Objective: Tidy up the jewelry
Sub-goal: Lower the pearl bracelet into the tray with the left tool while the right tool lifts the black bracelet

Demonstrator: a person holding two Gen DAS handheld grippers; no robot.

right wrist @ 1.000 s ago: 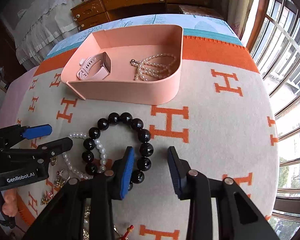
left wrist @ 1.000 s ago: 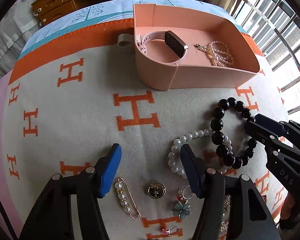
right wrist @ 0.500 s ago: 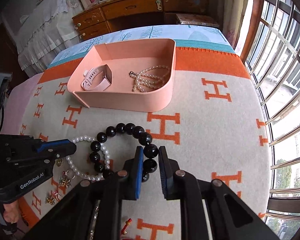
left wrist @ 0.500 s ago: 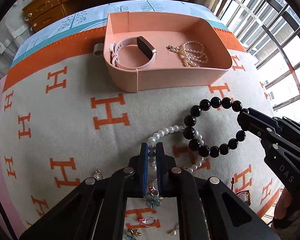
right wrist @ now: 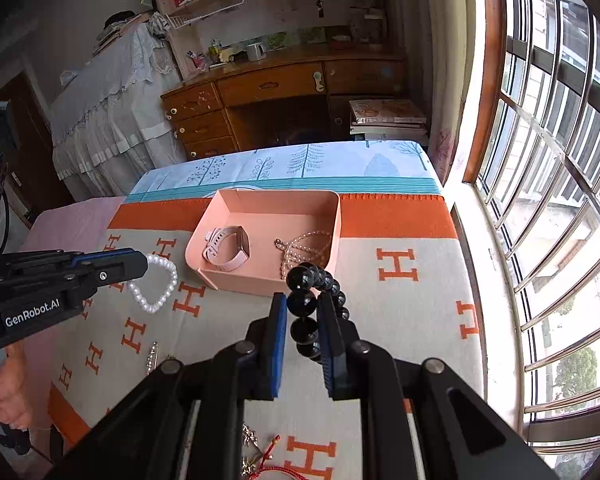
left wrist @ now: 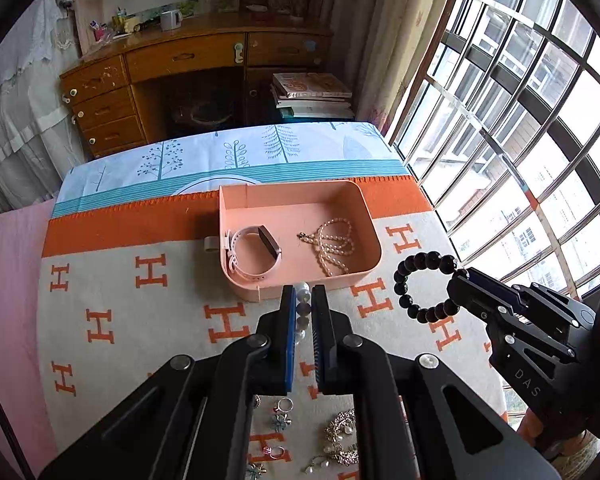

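Now | left gripper [left wrist: 301, 300] grips pearl bracelet [right wrist: 153, 284] | right gripper [right wrist: 302, 307] grips black bracelet [left wrist: 424, 286]

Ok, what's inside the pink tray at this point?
The pink tray holds a pink-strapped watch on the left and a pearl necklace on the right. Its near wall and the black bead bracelet hide some floor.

Two grippers, left [left wrist: 301, 300] and right [right wrist: 303, 300], hold one pearl bracelet [right wrist: 154, 284] and one black bead bracelet [right wrist: 312, 308]; the far pink tray [left wrist: 236, 204] holds one watch [left wrist: 256, 252] and one pearl necklace [left wrist: 334, 244].
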